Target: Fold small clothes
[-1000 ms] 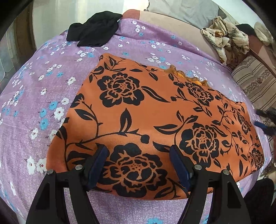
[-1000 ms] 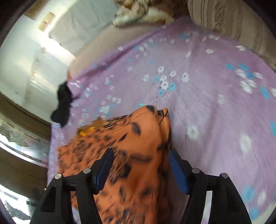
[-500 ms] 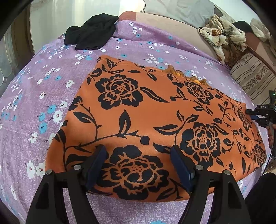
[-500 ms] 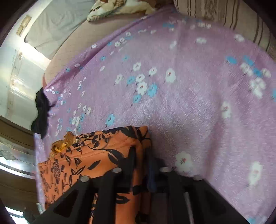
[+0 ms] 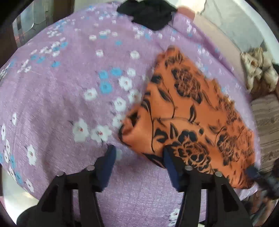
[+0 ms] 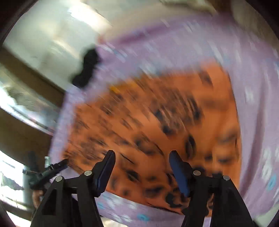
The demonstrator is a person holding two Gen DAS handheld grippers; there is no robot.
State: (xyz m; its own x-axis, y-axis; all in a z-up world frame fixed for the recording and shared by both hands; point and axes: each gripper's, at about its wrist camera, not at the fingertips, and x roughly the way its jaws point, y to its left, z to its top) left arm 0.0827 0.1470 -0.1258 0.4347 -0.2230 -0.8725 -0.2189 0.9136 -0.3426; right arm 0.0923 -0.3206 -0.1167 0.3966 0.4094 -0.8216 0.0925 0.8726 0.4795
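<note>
An orange cloth with black flowers [image 5: 197,115] lies folded flat on the purple flowered bedspread [image 5: 69,87]. My left gripper [image 5: 138,153] is open at the cloth's near left corner, its right finger at the cloth edge, nothing between the jaws. In the right wrist view, which is badly blurred, the cloth [image 6: 157,125] fills the middle and my right gripper [image 6: 142,157] is open just above its near part. The left gripper also shows in the right wrist view [image 6: 50,170], at the cloth's left corner.
A black garment [image 5: 150,14] lies at the far end of the bed. A crumpled beige cloth [image 5: 258,69] and a striped cushion [image 5: 266,125] sit at the right. The bed's near edge runs below my left gripper.
My left gripper moved left, from over the cloth's middle to its left corner. My right gripper, shut on the cloth's edge half a second ago, has opened and swung over the cloth.
</note>
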